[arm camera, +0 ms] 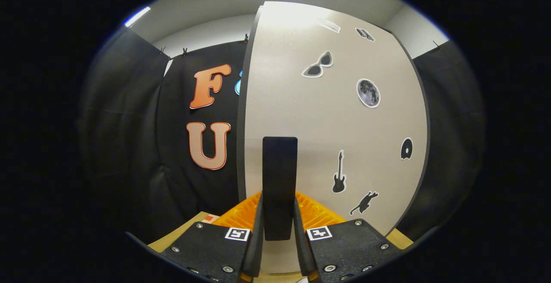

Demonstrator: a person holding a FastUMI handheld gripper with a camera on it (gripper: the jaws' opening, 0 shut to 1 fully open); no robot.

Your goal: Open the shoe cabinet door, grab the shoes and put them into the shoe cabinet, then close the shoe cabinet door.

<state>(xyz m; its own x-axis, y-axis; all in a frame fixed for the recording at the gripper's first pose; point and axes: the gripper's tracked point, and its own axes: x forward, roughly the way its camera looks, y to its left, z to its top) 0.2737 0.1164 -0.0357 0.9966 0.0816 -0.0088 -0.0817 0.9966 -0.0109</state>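
The shoe cabinet door [344,115] is a tall beige panel with a dark rim, close in front of me and covered with several black stickers. A black vertical bar handle [280,167] sticks out from the door near its left edge. My gripper [279,207] is shut on this handle, with one finger pressing on each side of its lower part. The door's left edge [242,145] stands out against the booth wall behind it. I cannot tell how far the door is swung.
The black cloth booth wall [129,145] hangs to the left of the door and another stretch [452,124] to its right. A light wooden surface [189,227] shows low down beside my left finger.
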